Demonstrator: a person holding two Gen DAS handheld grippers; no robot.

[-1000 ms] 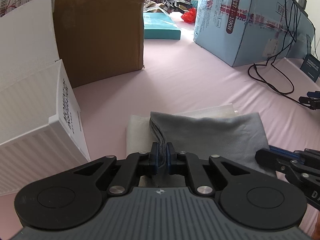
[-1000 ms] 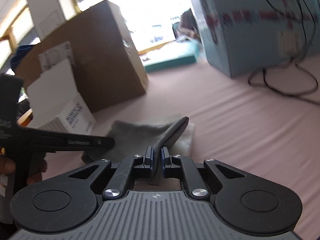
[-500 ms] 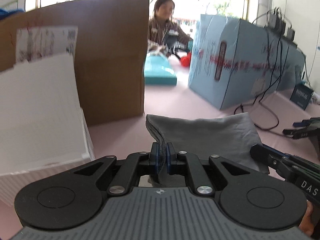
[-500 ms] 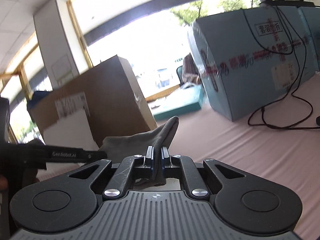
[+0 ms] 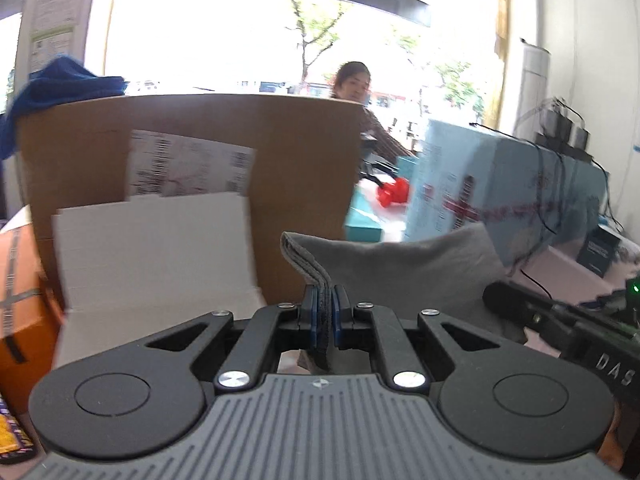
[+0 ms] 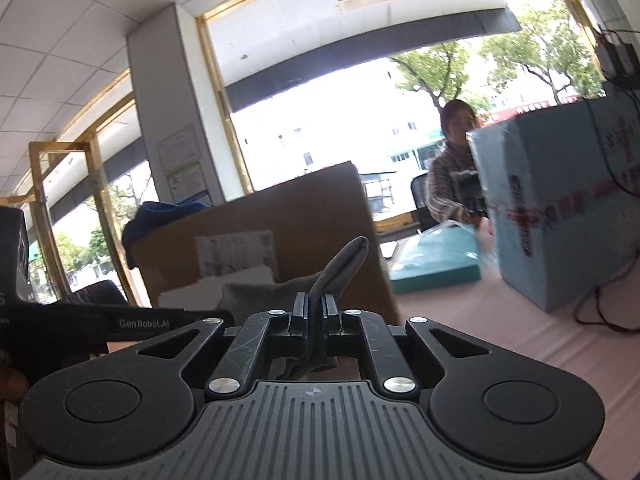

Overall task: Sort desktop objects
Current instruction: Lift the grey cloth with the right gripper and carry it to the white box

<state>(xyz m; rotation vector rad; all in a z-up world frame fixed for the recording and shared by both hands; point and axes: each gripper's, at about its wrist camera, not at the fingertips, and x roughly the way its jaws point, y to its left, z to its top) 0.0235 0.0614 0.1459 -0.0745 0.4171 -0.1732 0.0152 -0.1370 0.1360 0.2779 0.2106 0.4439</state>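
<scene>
A folded grey cloth (image 5: 400, 272) hangs in the air, held at two corners. My left gripper (image 5: 325, 312) is shut on its left folded edge. In the right wrist view the same grey cloth (image 6: 344, 264) rises from my right gripper (image 6: 314, 320), which is shut on its other corner. The right gripper's body shows at the lower right of the left wrist view, and the left gripper's arm crosses the left side of the right wrist view. The cloth is lifted well above the pink table (image 6: 520, 332).
A tall brown cardboard box (image 5: 192, 168) with a white open box (image 5: 152, 252) before it stands ahead left. A light blue carton (image 5: 500, 196) with cables sits right. A teal flat box (image 6: 436, 264) lies behind. A person (image 6: 452, 176) sits beyond the table.
Both grippers have lifted the grey cloth off the table and tilted upward; the white paper under it is out of view and the windows and ceiling now show.
</scene>
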